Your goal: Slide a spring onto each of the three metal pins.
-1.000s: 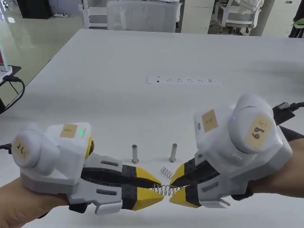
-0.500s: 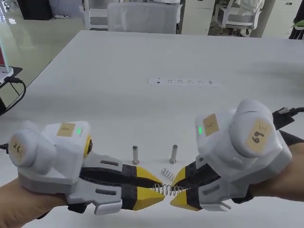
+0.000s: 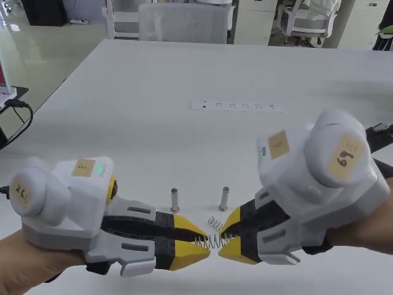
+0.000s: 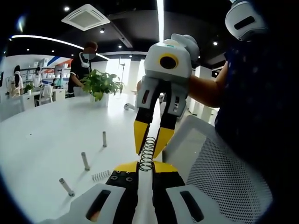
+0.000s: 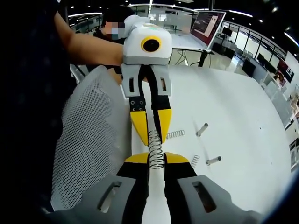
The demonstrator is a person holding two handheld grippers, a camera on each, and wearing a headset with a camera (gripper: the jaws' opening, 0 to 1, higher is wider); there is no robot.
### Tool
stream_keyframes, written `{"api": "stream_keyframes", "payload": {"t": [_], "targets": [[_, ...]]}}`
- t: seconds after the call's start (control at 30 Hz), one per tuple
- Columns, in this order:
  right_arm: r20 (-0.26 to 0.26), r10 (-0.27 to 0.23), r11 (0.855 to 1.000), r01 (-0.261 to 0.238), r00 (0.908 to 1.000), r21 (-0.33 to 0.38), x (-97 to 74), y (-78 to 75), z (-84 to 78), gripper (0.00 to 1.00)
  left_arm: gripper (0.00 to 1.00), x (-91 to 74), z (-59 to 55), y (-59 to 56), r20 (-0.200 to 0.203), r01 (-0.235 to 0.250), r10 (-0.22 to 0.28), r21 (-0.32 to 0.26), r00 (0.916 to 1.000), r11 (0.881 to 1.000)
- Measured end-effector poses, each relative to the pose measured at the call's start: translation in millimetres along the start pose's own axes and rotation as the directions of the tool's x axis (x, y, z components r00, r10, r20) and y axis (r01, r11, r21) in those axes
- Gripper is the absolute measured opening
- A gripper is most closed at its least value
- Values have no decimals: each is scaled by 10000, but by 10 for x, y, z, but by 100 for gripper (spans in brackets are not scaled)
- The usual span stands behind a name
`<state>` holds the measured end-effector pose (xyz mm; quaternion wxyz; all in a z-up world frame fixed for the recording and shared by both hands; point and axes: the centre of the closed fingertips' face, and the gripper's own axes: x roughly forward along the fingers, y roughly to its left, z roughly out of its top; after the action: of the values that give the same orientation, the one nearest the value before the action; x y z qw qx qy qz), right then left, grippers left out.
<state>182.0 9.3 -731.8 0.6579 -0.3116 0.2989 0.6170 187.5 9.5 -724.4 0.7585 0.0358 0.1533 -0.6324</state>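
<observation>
A thin wire coil spring spans the small gap between the two grippers, over the near part of the table, whose top is white, smooth and matt. The left gripper and the right gripper meet tip to tip. Each has a rounded white plastic body, black arms and wedge-shaped yellow tips.

In the left gripper view, that gripper's own jaws are pressed together on one end of the spring. The coil runs straight up into the right gripper, whose tips close on the other end. In the right gripper view, its jaws likewise pinch the near end of the spring, and the left gripper pinches the far end.

Just behind the tips, two pins stand upright on the table, set apart from each other. They are short, plain grey metal cylinders with a dull shine. A loose spring lies flat between them and the gripper tips, nearer the right-hand pin.

The left gripper view shows three pins in a row, with the loose spring beside them. In the right gripper view, a second loose spring lies near a pin.

A flat white power strip lies farther back. A chair with a grey mesh back stands at the table's edge.
</observation>
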Motion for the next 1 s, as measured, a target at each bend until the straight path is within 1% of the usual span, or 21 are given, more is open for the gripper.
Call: {"api": "stream_keyframes", "payload": {"t": [0.23, 0.27, 0.33, 0.53, 0.67, 1.0], "targets": [[235, 36, 9997, -41, 9997, 228, -54, 18, 108, 8, 2, 1, -22, 8, -78, -27, 27, 51, 10000, 10000], [452, 53, 9995, -67, 9990, 308, -67, 22, 157, 8, 2, 4, -36, 8, -137, -27, 28, 85, 9999, 10000], [693, 125, 9990, -155, 9975, 423, -89, 30, 224, 8, 2, 22, -43, -4, -168, 26, -25, 83, 9999, 10000], [643, 20, 9999, -30, 9979, 155, -93, 36, 284, 8, 2, 66, -40, -11, -206, 62, -58, 199, 9998, 9998], [550, -30, 10000, 29, 9985, 24, -91, 33, 280, 8, 2, 68, -42, -9, -205, 53, -49, 217, 9998, 9998], [553, -65, 10000, 69, 9984, -59, -96, 33, 302, 8, 3, 86, -33, -1, -189, 23, -18, 263, 9998, 9997]]}}
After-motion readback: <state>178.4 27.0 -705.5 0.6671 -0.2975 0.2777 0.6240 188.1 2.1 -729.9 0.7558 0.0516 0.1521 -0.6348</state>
